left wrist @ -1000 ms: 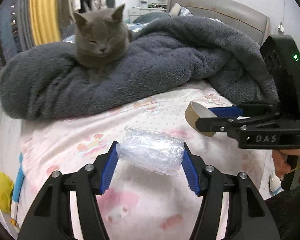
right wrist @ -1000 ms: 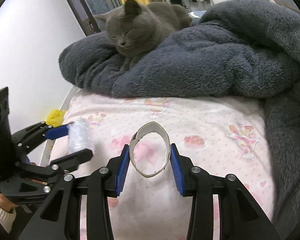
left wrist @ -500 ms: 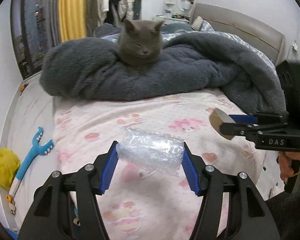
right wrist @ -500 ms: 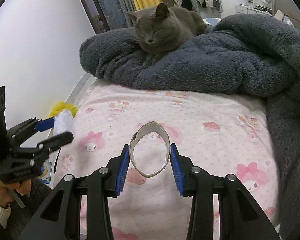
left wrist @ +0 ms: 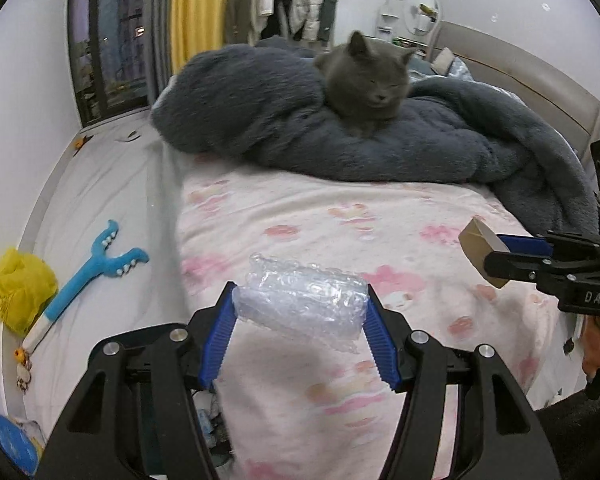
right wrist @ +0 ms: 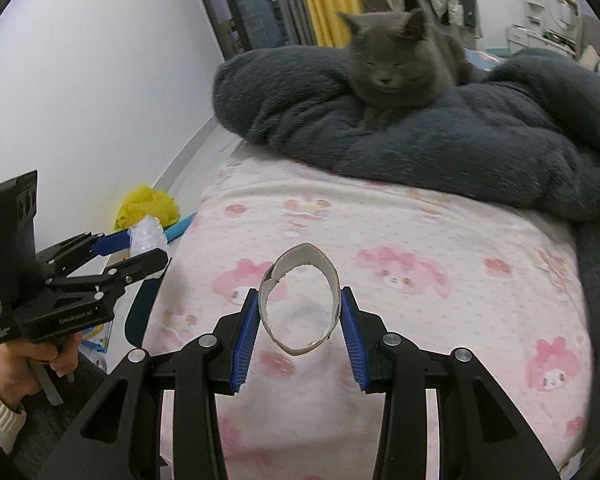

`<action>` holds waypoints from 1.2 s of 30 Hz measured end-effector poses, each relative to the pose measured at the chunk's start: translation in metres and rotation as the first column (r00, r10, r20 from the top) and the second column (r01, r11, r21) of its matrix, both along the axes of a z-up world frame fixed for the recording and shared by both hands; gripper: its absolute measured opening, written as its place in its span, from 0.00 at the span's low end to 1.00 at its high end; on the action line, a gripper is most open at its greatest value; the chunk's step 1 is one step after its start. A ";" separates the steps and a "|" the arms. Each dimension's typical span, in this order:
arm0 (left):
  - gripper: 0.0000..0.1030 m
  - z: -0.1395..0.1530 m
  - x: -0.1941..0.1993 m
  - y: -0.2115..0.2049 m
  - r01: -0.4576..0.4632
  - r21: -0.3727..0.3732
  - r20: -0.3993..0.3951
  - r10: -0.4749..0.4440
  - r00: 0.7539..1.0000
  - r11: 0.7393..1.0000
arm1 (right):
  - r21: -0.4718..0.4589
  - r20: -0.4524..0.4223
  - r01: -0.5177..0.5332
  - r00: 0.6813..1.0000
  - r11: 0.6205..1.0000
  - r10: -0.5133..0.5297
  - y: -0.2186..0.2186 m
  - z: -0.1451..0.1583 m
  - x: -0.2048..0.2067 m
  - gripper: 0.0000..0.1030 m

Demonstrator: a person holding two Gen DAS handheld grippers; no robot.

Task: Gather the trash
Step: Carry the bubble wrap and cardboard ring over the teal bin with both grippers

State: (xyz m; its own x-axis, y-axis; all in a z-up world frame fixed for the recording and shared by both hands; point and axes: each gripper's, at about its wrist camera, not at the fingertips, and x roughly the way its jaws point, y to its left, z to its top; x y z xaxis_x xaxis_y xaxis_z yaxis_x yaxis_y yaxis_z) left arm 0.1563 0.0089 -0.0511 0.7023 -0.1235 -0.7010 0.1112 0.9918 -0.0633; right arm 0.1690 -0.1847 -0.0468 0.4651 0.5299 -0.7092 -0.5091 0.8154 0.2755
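My left gripper is shut on a crumpled wad of clear bubble wrap and holds it above the foot of the bed. My right gripper is shut on a squashed cardboard tube ring, also held in the air over the pink sheet. The right gripper with the tube shows at the right of the left wrist view. The left gripper with the bubble wrap shows at the left of the right wrist view.
A grey cat sits on a dark grey fluffy blanket across the bed. The pink patterned sheet covers the near half. A yellow crumpled bag and a blue toy lie on the white strip left of the bed.
Both grippers have pulled back and away from the bed with their loads still held. The cat and blanket look farther off, and more of the white strip at the left shows.
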 end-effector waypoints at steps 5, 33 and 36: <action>0.62 -0.002 0.001 0.030 -0.049 -0.004 0.001 0.049 0.999 0.999 | -0.004 -0.005 -0.023 1.000 1.000 0.023 0.023 -0.002 0.008 0.40; 0.62 -0.082 -0.015 0.179 -0.222 0.026 -0.242 0.222 0.945 0.975 | 0.003 0.015 -0.300 0.954 0.954 0.300 0.207 -0.004 0.007 0.40; 0.62 -0.093 -0.017 0.185 -0.223 0.027 -0.283 0.221 0.933 0.974 | 0.000 0.013 -0.321 0.947 0.947 0.321 0.220 -0.007 0.007 0.40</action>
State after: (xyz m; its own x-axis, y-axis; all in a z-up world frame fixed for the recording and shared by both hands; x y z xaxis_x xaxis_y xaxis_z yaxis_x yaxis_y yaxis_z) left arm 0.1398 0.1939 -0.1445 0.4857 0.0083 -0.8741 -0.1351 0.9887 -0.0657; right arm 0.1756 0.0356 -0.0537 0.2790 0.6542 -0.7030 -0.7468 0.6080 0.2694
